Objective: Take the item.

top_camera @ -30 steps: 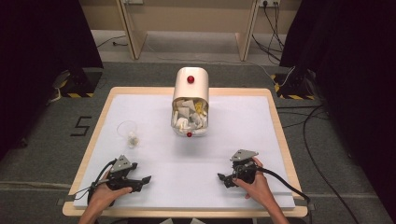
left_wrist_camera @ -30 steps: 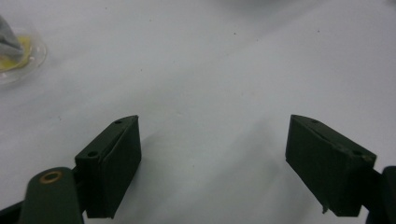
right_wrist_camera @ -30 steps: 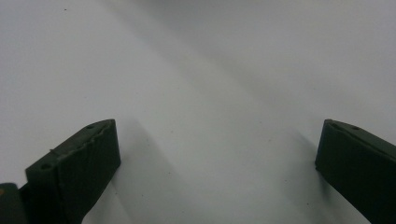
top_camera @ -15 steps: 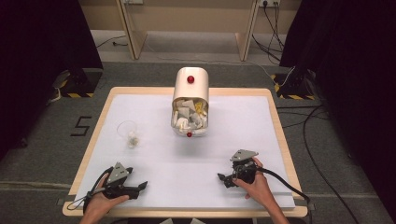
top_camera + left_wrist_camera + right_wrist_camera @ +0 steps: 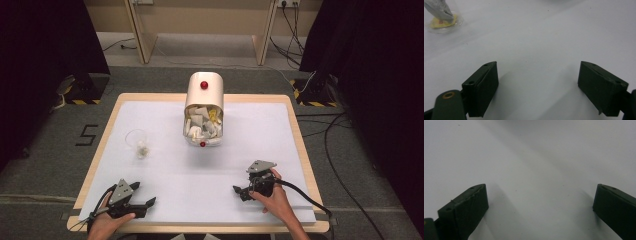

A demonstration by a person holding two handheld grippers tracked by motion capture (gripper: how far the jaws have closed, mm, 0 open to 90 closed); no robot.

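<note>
Both tongs — left [image 5: 145, 204], right [image 5: 240, 191] — wide open, empty, on the white table [image 5: 165, 175]; floor mark "5" [image 5: 86, 135]

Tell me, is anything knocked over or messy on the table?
Yes. The bin lies on its side at the middle back, its open mouth facing the person, crumpled paper bulging out. A clear cup with a scrap inside stands at the left.
</note>
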